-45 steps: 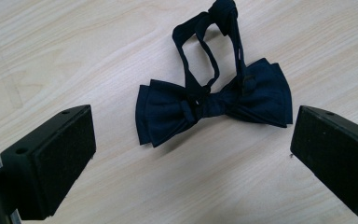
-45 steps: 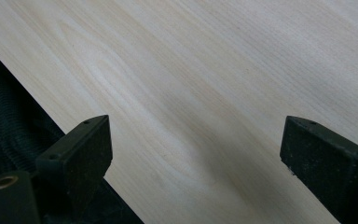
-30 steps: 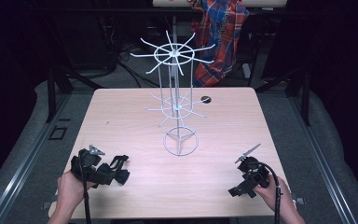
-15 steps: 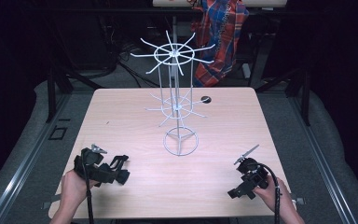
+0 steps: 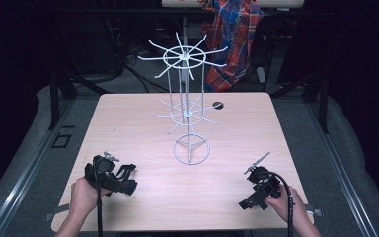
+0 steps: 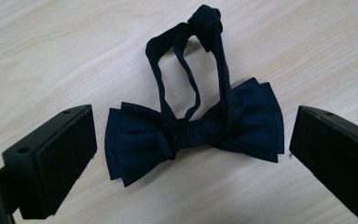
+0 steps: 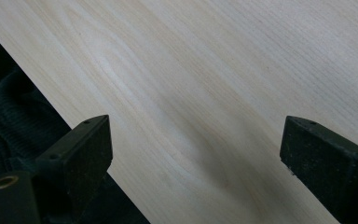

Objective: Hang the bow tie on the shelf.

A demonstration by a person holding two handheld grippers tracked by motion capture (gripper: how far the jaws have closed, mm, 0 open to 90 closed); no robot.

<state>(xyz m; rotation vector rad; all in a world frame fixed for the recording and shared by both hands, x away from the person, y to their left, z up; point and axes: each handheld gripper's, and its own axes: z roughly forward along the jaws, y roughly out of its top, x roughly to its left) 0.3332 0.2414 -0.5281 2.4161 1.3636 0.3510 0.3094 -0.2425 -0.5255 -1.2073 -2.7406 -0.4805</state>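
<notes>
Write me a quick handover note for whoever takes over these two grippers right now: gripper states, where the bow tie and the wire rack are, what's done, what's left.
Left gripper: open, fingers on either side of the black bow tie, not yet closed on it.
Right gripper: open and holding nothing, over bare table at the near right edge.
Bow tie: flat on the table at the near left, strap loop pointing away from the gripper.
White wire rack: upright mid-table, nothing on its arms.
Done: left gripper lined up on the bow tie.
Left: close on it and lift; probably hang it on a rack arm.
</notes>
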